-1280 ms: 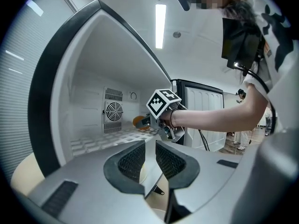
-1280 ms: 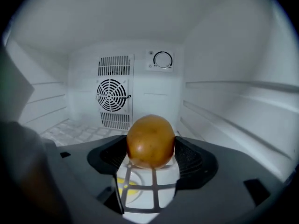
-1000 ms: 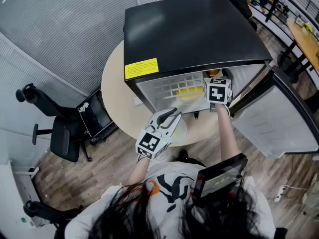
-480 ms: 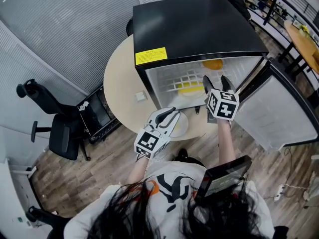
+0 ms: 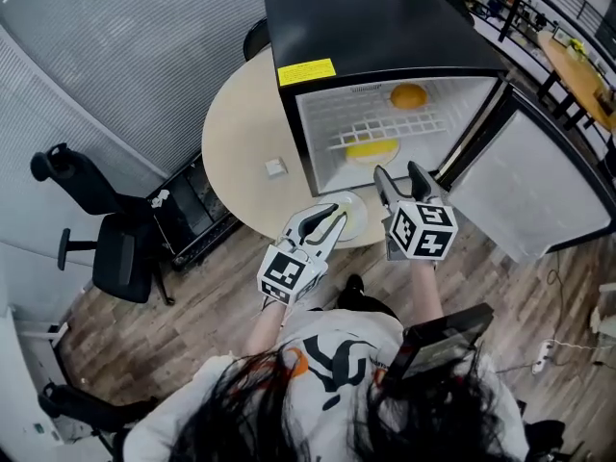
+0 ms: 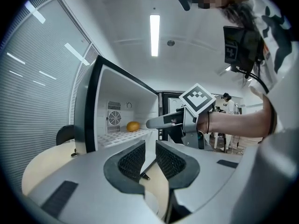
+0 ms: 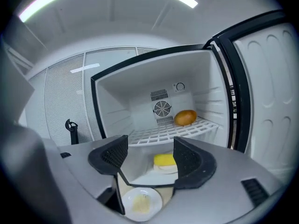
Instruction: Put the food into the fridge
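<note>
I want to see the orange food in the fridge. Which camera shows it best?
The right gripper view: the orange food sits clear on the wire shelf, facing the camera. The head view shows it smaller, from above. The left gripper view shows it tiny, from the side.

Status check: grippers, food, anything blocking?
Both open, empty: left gripper, right gripper. Inside fridge: orange food on shelf, yellow food below. Open door; plate on table in front.

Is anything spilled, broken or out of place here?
Nothing looks spilled or broken. The fridge stands open, an orange food on its wire shelf, a yellow food below. The only oddity: the white plate on the table holds just a yellowish smear.
</note>
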Motion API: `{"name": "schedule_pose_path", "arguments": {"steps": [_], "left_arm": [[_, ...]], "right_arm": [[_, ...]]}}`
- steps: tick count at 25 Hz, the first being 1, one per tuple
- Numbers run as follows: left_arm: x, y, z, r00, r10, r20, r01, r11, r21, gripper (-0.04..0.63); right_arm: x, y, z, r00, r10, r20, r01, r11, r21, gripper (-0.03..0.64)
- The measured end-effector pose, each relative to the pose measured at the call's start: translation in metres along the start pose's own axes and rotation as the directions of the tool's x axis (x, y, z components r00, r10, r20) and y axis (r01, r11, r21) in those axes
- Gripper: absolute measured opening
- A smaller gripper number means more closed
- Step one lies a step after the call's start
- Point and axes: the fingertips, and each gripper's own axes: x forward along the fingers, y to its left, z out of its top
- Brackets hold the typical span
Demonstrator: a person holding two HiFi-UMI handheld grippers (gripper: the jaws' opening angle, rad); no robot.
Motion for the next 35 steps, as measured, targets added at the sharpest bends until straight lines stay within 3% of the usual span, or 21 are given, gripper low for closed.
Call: {"name": "schedule_pose_path", "arguments": {"steps": [2,5,20,35], "left_arm": [[-0.009,-0.01,-0.001,1.0,-0.001,0.004,0.001,1.0,-0.003,0.063],[-0.026,-0.025,-0.004,1.0,0.0,0.007,0.0,1.0,-0.011,0.063],[-0.121,-0.081,-0.031,1.0,-0.029,0.004,0.029,0.997,-0.076,0.063],[-0.129,-0.113,-0.02,0.999,0.0,0.033,0.004,0.995,-0.1,0.063]], "right_arm": [[-0.016,0.004,-0.009,1.0,-0.019,0.012,0.019,1.0,0.022,0.279],[-0.042,0.008,-0.019,0.997,-0.065,0.044,0.062,0.996,0.067,0.11],[-0.141,0.087,-0.085,0.999,-0.048,-0.021,0.05,0.994,0.101,0.09],[-0.192,0.083,-0.112,0.997,-0.021,-0.077,0.03,0.994,0.107,0.066]]}}
